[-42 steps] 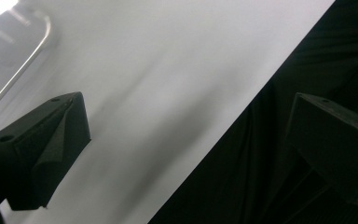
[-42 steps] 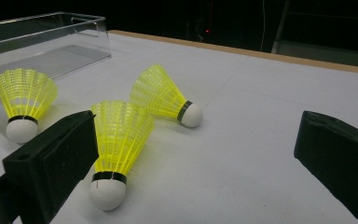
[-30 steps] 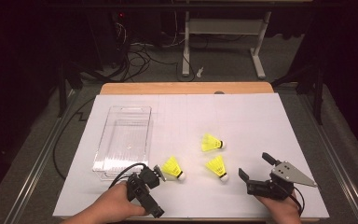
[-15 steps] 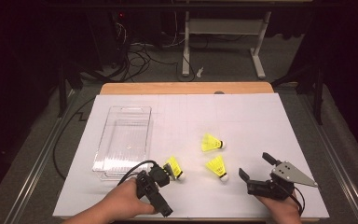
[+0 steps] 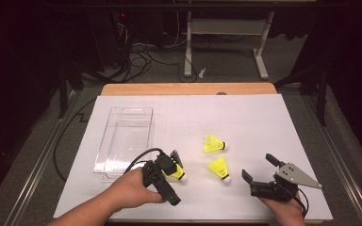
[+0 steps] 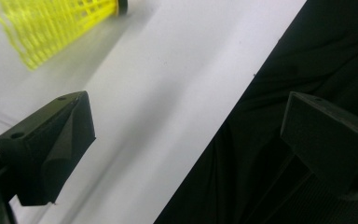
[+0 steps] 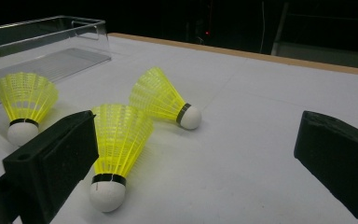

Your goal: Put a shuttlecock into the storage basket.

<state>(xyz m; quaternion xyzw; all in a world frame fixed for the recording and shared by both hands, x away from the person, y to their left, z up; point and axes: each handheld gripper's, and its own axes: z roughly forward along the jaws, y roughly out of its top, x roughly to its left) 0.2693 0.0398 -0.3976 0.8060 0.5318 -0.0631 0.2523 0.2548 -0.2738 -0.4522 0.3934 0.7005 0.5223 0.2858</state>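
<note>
my left gripper [image 5: 173, 162], jaws released, sits beside the nearest yellow plastic shuttlecock [image 5: 178, 172], cork toward me; right gripper [image 5: 259, 168] waits released, farther off.

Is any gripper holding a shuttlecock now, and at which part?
No. The left gripper and right gripper are both open; the shuttlecocks lie free.

three yellow shuttlecocks lie on the bench: the first shuttlecock [image 5: 178, 172] sits nearest the tray, just off its near right corner; the second shuttlecock [image 5: 215, 144] lies farther right of the tray; the third shuttlecock [image 5: 219, 169] lies right of the tray too, nearer the bench's front edge. one clear plastic tray [image 5: 118, 165] is there. one white sheet [image 5: 264, 122] covers the bench.
</note>
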